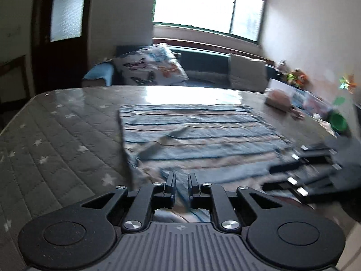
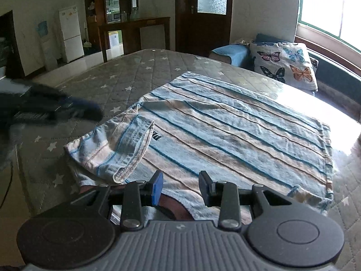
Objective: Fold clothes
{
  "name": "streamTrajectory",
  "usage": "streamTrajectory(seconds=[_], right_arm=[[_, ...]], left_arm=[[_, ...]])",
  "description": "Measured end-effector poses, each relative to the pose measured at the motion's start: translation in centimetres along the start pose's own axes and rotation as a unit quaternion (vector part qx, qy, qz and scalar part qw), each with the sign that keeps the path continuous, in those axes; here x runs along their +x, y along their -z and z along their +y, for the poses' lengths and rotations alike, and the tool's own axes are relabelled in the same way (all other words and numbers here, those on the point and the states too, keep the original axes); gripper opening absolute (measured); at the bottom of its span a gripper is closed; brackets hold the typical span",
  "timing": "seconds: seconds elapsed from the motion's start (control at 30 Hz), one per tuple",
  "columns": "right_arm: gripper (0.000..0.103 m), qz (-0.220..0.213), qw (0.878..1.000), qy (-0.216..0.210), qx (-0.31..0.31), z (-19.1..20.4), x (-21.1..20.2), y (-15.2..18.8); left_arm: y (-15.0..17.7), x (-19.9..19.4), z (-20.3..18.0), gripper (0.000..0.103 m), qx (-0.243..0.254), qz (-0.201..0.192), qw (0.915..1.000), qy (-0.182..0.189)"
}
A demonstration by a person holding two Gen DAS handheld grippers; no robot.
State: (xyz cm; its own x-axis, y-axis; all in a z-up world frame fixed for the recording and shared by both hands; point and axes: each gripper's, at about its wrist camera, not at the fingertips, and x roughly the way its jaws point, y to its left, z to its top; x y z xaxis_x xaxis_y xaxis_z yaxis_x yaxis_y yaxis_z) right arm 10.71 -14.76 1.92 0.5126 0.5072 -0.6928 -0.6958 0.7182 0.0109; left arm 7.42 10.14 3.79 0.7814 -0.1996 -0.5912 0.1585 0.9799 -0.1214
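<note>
While the striped shirt (image 2: 225, 131) is lying flat on the mattress (image 2: 126, 79), I am hovering both claws, left claw (image 1: 181, 186) narrow, right claw (image 2: 181, 187) wide, empty at its near edge; gripping that edge looks next.

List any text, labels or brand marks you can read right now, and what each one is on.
Dark print on the striped shirt, beside the folded-over sleeve: upside down and partly covered, unreadable.
Yellow-edged sheet under the wooden counter: too small to read.
Boxes at the table edge: blurred, unreadable.
Nothing else legible.
</note>
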Motion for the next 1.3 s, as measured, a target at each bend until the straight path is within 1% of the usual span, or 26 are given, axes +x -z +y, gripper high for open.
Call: streamTrajectory(seconds=[0.13,0.23,0.4,0.5,0.57,0.63,0.73,0.83,0.93,1.03,1.17,1.3], right_arm=[[0.035,0.003,1.0,-0.015,-0.006,0.6,0.8,-0.2],[0.035,0.004,0.999,-0.031,-0.021,1.6,1.5,-0.7],[0.034,0.002,0.997,-0.064,-0.044,3.5,2.6,-1.5],[0.033,0.003,0.994,-0.082,-0.068,5.2,3.4,-1.6],[0.027,0.013,0.993,-0.089,-0.081,6.0,3.9,-1.4],[0.027,0.028,0.991,-0.091,-0.092,6.5,4.5,-1.0],[0.027,0.034,0.991,-0.085,-0.101,6.8,4.3,-0.2],[0.027,0.025,0.992,-0.08,-0.094,6.3,3.0,0.0],[0.027,0.018,0.993,-0.071,-0.088,5.8,2.0,0.3],[0.027,0.012,0.995,-0.065,-0.068,5.2,2.0,0.4],[0.027,0.004,0.997,-0.067,-0.048,5.0,2.5,0.1],[0.027,0.022,0.996,-0.064,-0.052,5.3,3.6,0.4]], left_arm=[[-0.8,2.9,1.4,0.012,-0.003,0.026,0.9994,-0.023],[-0.7,4.3,1.7,0.012,0.006,0.041,0.9989,-0.023],[0.1,5.3,1.4,0.012,0.022,0.055,0.998,-0.025],[0.6,5.3,0.9,0.013,0.037,0.059,0.9971,-0.03],[0.9,5.2,0.5,0.013,0.047,0.06,0.9965,-0.035],[1.2,4.7,0.2,0.013,0.056,0.06,0.996,-0.036],[1.8,3.7,-0.8,0.013,0.08,0.055,0.9945,-0.041],[2.5,2.5,-2.0,0.013,0.105,0.048,0.9924,-0.043],[3.4,1.7,-3.3,0.013,0.125,0.046,0.9905,-0.033],[4.5,1.5,-4.5,0.013,0.146,0.05,0.9877,-0.026],[5.3,1.4,-5.2,0.013,0.161,0.05,0.9854,-0.023],[5.6,1.1,-5.2,0.013,0.166,0.052,0.9845,-0.02]])
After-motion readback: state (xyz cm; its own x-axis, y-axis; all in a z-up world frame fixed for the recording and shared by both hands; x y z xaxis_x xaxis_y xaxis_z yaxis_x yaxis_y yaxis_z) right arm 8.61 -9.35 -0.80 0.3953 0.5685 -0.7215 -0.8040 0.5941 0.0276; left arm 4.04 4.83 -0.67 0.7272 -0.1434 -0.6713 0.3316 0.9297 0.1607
